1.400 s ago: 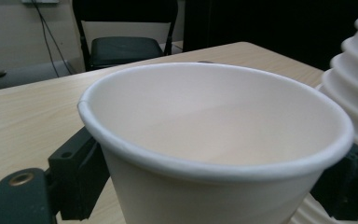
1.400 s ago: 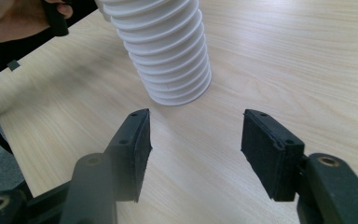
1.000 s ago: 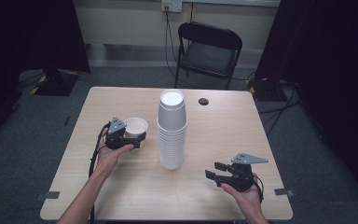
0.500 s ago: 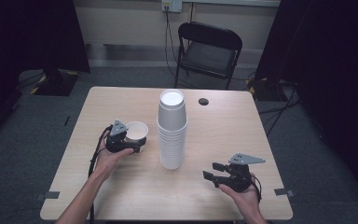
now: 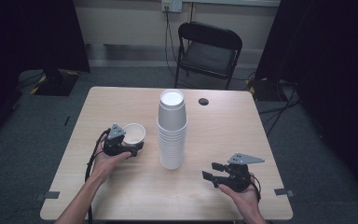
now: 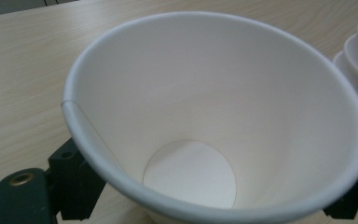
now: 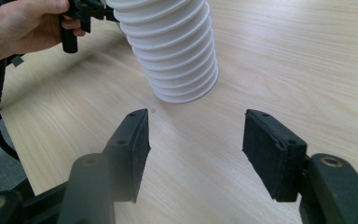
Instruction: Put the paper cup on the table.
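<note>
A single white paper cup [image 5: 134, 133] sits upright between the jaws of the left gripper [image 5: 131, 145], just left of the tall stack of cups [image 5: 171, 130] that stands mouth-down near the middle of the bench [image 5: 242, 130]; the left gripper view looks straight into the cup's empty mouth [image 6: 214, 126], with a black jaw showing at each side of its wall, so the jaws are closed on the cup at about mid-height, which keeps the thin paper from folding while the mouth faces up. Whether the cup's base rests on the bench or hangs a little above it I cannot tell. Held low and close to the stack, the cup looks freshly separated and about to be stood on its own, well clear of the tower so that neither is knocked. The right gripper [image 5: 213, 171] waits near the front right of the bench, apart from the stack, its jaws standing wide with nothing but bare wood between them; in the right gripper view they point toward the stack's flared bottom rims [image 7: 182, 88], a sensible spot from which to steady the tower or take the next cup. A dark round spot [image 5: 203, 101] lies farther back on the bench, and a folding chair [image 5: 208, 51] stands behind it
</note>
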`<move>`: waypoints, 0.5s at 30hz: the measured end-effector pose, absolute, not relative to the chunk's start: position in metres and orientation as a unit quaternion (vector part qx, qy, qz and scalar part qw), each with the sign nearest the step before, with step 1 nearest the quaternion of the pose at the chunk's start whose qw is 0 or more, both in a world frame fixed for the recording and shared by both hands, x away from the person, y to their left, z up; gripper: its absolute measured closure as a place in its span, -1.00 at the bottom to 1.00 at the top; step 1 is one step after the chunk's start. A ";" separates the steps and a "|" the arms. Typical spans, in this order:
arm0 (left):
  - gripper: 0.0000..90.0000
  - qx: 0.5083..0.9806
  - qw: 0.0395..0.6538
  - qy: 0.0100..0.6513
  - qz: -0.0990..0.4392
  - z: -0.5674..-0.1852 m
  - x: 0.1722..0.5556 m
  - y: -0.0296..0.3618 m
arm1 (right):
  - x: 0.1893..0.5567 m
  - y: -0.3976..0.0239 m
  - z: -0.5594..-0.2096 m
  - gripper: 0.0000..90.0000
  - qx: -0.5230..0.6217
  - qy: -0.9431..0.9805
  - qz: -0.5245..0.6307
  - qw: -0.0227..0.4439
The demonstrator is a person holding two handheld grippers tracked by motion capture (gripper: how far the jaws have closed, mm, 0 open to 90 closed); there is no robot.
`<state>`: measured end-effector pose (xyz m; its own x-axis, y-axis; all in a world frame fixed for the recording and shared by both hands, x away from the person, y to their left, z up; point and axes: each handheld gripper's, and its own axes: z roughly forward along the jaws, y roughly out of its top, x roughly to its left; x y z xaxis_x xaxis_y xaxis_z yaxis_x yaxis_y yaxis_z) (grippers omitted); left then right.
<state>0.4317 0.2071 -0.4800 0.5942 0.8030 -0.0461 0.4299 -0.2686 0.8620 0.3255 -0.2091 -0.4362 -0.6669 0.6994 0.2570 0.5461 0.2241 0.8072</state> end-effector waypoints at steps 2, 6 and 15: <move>-0.69 0.770 0.452 0.404 0.201 -0.480 0.432 0.208 | 0.325 -0.210 -0.436 -0.08 0.401 0.778 0.477 0.080; -0.68 0.773 0.449 0.402 0.197 -0.481 0.430 0.208 | 0.325 -0.210 -0.436 -0.08 0.401 0.778 0.477 0.080; -0.66 0.780 0.436 0.406 0.192 -0.483 0.425 0.211 | 0.325 -0.210 -0.437 -0.08 0.402 0.778 0.476 0.078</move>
<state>0.4252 0.2106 -0.4832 0.5964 0.8008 -0.0543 0.4664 -0.2907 0.8355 0.3250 -0.2097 -0.4370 -0.6649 0.6999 0.2608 0.5508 0.2237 0.8041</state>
